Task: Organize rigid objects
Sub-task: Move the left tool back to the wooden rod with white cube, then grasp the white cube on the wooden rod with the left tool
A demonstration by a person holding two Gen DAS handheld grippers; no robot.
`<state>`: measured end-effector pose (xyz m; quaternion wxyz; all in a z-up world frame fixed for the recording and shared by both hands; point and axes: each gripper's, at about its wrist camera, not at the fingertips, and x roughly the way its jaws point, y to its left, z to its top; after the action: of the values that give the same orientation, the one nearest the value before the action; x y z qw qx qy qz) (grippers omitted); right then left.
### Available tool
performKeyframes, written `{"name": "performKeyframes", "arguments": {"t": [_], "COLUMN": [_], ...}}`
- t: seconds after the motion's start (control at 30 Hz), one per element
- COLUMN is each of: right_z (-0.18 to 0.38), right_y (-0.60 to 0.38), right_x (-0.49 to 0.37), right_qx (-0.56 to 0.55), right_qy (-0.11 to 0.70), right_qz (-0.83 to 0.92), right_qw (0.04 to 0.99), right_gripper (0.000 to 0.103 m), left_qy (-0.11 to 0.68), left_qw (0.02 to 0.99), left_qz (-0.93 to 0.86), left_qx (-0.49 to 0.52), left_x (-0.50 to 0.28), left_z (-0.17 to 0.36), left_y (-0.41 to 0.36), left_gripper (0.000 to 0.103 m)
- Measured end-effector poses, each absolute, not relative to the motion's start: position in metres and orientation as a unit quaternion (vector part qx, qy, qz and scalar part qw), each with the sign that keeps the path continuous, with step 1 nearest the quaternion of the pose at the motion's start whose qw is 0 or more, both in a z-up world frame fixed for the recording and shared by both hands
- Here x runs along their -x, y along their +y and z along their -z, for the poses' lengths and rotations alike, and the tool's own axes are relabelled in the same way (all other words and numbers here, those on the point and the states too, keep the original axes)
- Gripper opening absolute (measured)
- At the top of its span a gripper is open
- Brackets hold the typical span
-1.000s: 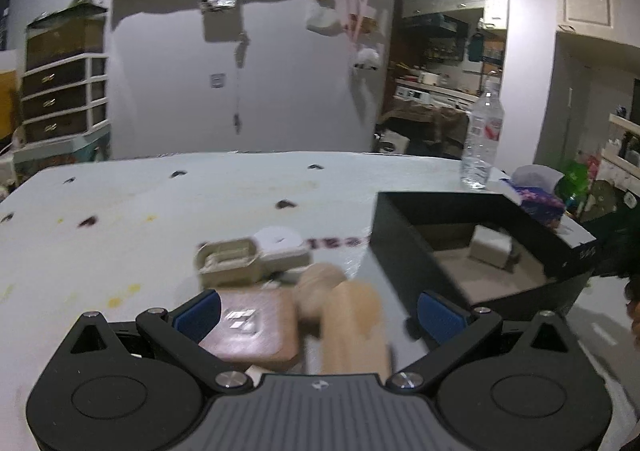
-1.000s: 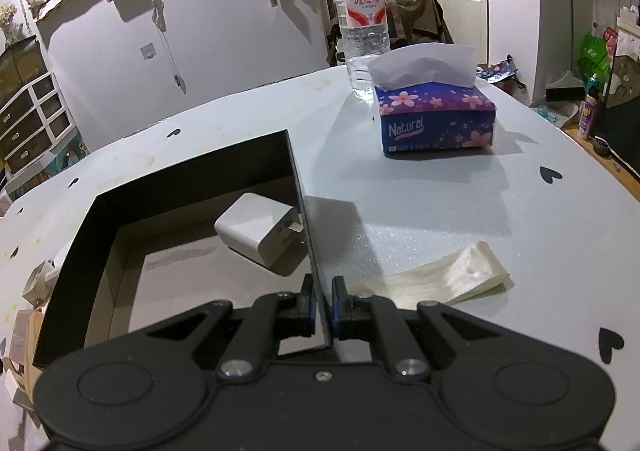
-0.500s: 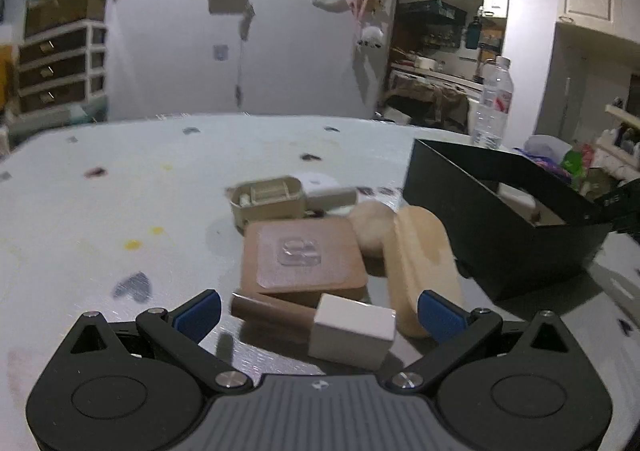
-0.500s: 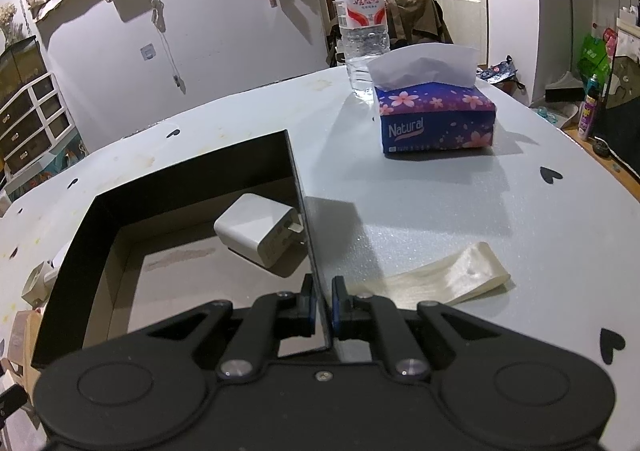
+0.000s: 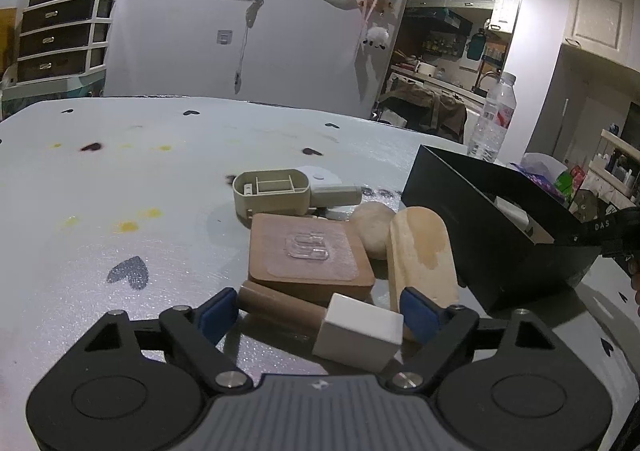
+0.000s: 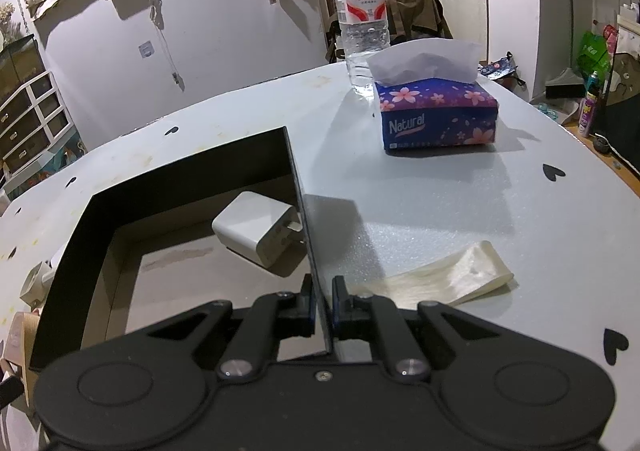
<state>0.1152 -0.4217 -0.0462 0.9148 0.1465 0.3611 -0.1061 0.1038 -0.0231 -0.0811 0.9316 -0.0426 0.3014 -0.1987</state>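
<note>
Rigid objects lie clustered at the centre of the left wrist view: a brown-handled piece with a white block head (image 5: pixel 357 326), a square brown board (image 5: pixel 308 255), a rounded wooden slab (image 5: pixel 422 251) and a beige plastic case (image 5: pixel 272 190). The left gripper (image 5: pixel 316 315), low in the frame, has just been closing, its blue pads either side of the brown-handled piece and not visibly pressing it. In the right wrist view, the right gripper (image 6: pixel 321 303) pinches the wall of the black box (image 6: pixel 298 187), with a white charger (image 6: pixel 256 227) inside.
</note>
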Motion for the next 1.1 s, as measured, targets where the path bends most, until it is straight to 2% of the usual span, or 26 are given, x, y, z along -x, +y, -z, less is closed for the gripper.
{"name": "performKeyframes", "arguments": {"t": [0.47, 0.87, 1.1], "right_z": [0.047, 0.047, 0.047], "right_y": [-0.422, -0.421, -0.421], "right_x": [-0.115, -0.115, -0.115], "right_qx": [-0.148, -0.147, -0.147], "right_qy": [0.361, 0.361, 0.362], "right_qz": [0.107, 0.108, 0.108], "right_qw": [0.915, 0.914, 0.914], "right_gripper": [0.009, 0.009, 0.009], "left_qy": [0.328, 0.332, 0.324], "left_qw": [0.909, 0.911, 0.924], "left_qz": [0.250, 0.239, 0.200], "left_qx": [-0.066, -0.057, -0.008], "left_x": [-0.111, -0.116, -0.112], "left_z": [0.076, 0.079, 0.070], "left_y": [-0.026, -0.029, -0.023], "left_gripper": [0.089, 0.087, 0.087]}}
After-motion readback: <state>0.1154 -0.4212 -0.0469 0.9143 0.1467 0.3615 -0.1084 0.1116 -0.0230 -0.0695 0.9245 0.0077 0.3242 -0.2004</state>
